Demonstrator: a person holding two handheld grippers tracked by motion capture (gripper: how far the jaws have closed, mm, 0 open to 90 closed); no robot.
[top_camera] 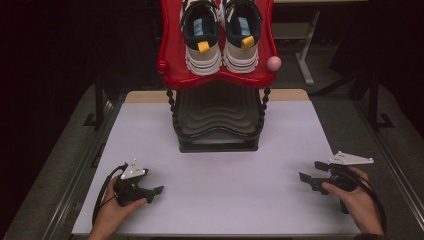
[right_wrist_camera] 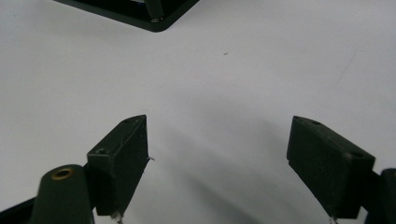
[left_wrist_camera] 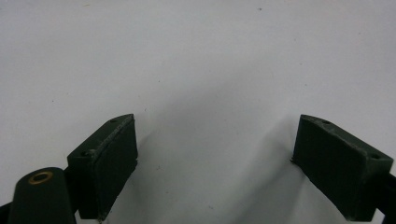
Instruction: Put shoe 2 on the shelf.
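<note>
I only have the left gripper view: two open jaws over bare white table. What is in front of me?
Observer: In the high view, a two-tier shoe rack stands mid-table, beyond the left gripper.
Operator: Anything on it?
Observer: A pair of sneakers sits on its red top shelf, heels toward you.
Operator: Where is my other gripper?
Observer: The right gripper is at the table's near right, jaws open, holding nothing.
</note>
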